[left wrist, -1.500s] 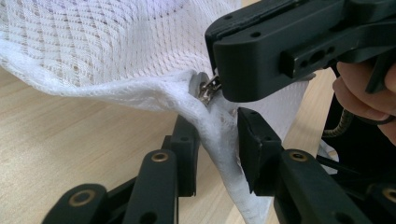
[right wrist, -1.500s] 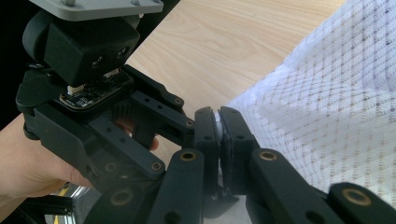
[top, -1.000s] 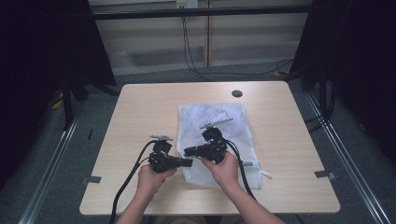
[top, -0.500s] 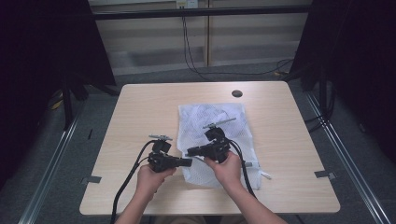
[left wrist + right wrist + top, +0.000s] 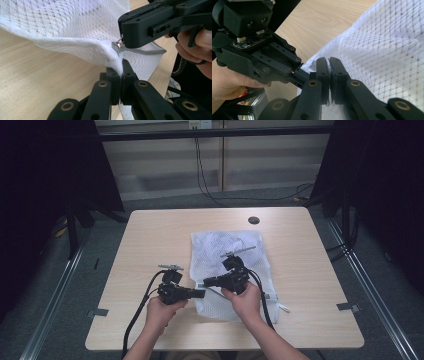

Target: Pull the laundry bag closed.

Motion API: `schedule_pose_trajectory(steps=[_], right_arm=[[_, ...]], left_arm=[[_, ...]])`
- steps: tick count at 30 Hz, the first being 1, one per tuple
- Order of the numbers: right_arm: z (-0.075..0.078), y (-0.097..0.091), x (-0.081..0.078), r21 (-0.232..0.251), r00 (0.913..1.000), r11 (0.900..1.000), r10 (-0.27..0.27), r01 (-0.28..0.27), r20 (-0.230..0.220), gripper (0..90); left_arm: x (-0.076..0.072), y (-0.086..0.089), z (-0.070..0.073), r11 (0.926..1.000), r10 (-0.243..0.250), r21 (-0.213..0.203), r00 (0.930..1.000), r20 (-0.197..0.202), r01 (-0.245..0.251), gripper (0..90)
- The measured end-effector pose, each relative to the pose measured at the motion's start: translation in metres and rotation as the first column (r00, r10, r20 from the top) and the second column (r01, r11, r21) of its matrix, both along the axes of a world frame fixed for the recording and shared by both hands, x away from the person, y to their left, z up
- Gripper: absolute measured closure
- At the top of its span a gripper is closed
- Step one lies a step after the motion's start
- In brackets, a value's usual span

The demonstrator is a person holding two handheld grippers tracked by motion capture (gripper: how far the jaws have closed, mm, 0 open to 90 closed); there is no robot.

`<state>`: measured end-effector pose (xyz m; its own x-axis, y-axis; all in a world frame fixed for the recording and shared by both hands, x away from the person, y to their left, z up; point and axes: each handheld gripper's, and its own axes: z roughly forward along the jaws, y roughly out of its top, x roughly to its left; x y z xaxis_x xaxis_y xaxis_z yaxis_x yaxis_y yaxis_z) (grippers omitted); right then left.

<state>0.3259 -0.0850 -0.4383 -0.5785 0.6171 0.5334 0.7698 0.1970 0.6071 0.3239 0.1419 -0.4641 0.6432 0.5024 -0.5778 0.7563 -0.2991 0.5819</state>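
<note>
White mesh laundry bag (image 5: pixel 225 265) lies flat on the light wooden table (image 5: pixel 150 235), right of centre, long axis running 12 to 6 o'clock in the high view. Both grippers meet at the bag's near-left edge, about 7 o'clock of the bag.

Left gripper (image 5: pixel 121 75): jaws pressed together on a fold of the mesh edge, lifting it slightly off the wood. In the high view the left gripper sits at (image 5: pixel 200 293), pointing toward 3 o'clock.

Right gripper (image 5: pixel 329 67): jaws also pressed together, with something pale caught between them. From the left gripper view its tip sits right at the small metal zipper pull (image 5: pixel 118 44) on the grey zipper tape (image 5: pixel 145 51), so it is likely pinching the pull (the contact itself is partly hidden). In the high view it is at (image 5: pixel 201 283), pointing toward 9 o'clock.

Progress, judged: early. Bag edge is anchored and the pull looks gripped, so both holds seem done. The zipper run itself looks not yet travelled; cannot tell whether the bag is being opened or closed. Left: drag the pull along the tape while the left gripper keeps the fabric taut, then let go.
</note>
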Motion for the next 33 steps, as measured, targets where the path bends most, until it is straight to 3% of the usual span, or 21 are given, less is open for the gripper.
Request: schedule_pose_trajectory(steps=[13,15,18,27,29,32,33], right_arm=[[0.0,-0.003,0.0,-0.011,1.0,0.9999,-0.007,0.007,0.001,86.8],[0.0,-0.005,0.0,-0.037,0.9997,0.9991,-0.018,0.019,0.014,86.8],[-0.002,-0.01,0.001,-0.005,0.9998,0.9998,-0.018,0.018,0.001,86.8],[-0.002,-0.011,0.0,-0.035,0.9997,0.9991,-0.024,0.024,0.009,86.8],[-0.003,-0.015,0.001,-0.015,0.9997,0.9996,-0.025,0.025,-0.002,86.8],[-0.003,-0.016,0.001,-0.038,0.9995,0.9988,-0.03,0.03,0.008,86.8],[-0.004,-0.017,0.001,-0.024,0.9994,0.9991,-0.034,0.034,-0.002,86.8]], left_arm=[[0.0,0.002,0.0,1.0,0.002,-0.004,1.0,0.001,-0.002,88.6],[0.001,0.004,0.0,0.9999,0.008,-0.014,1.0,-0.001,-0.008,88.6],[0.0,0.004,0.001,0.9998,0.014,-0.017,0.9999,-0.002,-0.014,88.6],[0.0,0.005,0.001,0.9998,0.013,-0.016,0.9999,-0.002,-0.013,88.6],[0.0,0.004,0.001,0.9998,0.007,-0.018,1.0,-0.006,-0.007,88.6],[0.0,0.005,0.001,0.9998,0.015,-0.016,0.9999,-0.004,-0.015,88.6],[0.0,0.005,0.001,0.9998,0.013,-0.016,0.9999,0.0,-0.013,88.6]])
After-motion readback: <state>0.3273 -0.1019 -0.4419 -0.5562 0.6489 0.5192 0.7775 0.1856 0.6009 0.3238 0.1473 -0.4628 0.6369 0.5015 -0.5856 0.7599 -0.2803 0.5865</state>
